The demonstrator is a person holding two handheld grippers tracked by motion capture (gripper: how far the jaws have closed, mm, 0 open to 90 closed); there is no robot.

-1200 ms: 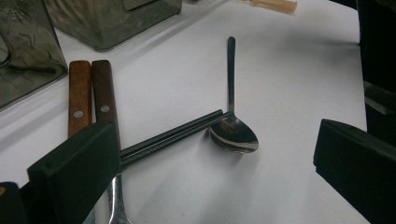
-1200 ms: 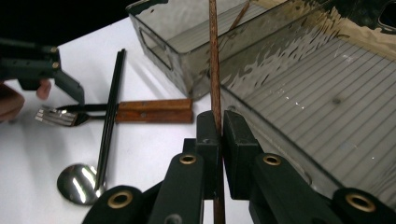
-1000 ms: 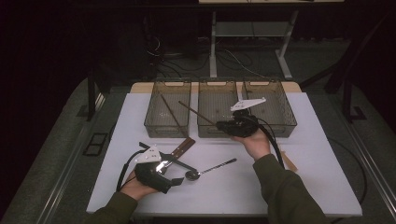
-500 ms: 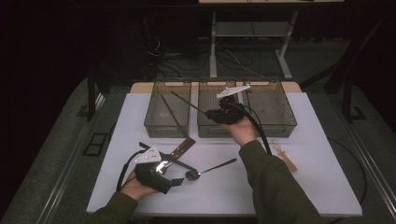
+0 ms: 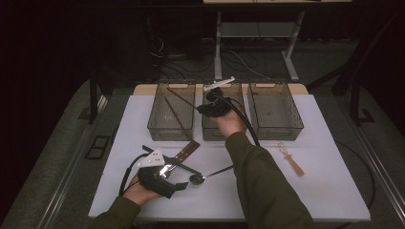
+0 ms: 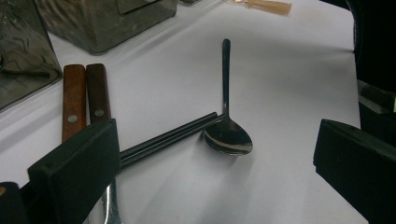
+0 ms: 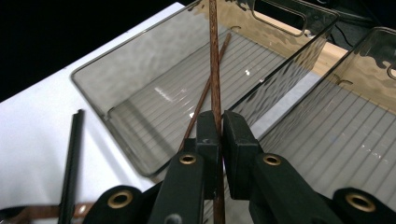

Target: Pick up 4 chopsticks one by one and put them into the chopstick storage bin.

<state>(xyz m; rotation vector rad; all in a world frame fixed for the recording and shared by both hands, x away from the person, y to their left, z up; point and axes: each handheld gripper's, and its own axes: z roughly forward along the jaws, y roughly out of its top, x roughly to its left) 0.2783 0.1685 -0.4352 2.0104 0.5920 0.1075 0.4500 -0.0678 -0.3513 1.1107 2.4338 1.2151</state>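
Chopstick [image 7: 215,70], brown and thin, clamped between the closed jaws of the right gripper [image 5: 209,108], which hangs above the gap between the left bin [image 5: 157,125] and the middle bin [image 5: 206,131]; the stick's far end reaches out over the left bin. On that bin's ribbed floor lies a second brown chopstick [image 7: 205,93], slanting along its length. The right bin [image 5: 292,125] stands beside the middle one, all three in a row along the far edge of the white table [image 5: 334,191].

Left gripper [image 5: 162,179] rests on the near left part of the table with jaws spread wide and nothing between them. Just ahead of it lie a pair of black chopsticks [image 6: 173,136], their tips touching or nearly touching the bowl of a dark spoon [image 6: 228,135]; the contact cannot be settled from this angle. Beside the left jaw are two wooden-handled utensils [image 6: 86,98], side by side, their working ends hidden under the jaw.

A pale wooden utensil [image 5: 292,162] lies alone on the right part of the table, well apart from both grippers. The person's right sleeve [image 5: 267,186] crosses the middle of the table. Bare table surface remains at the right and along the near edge.
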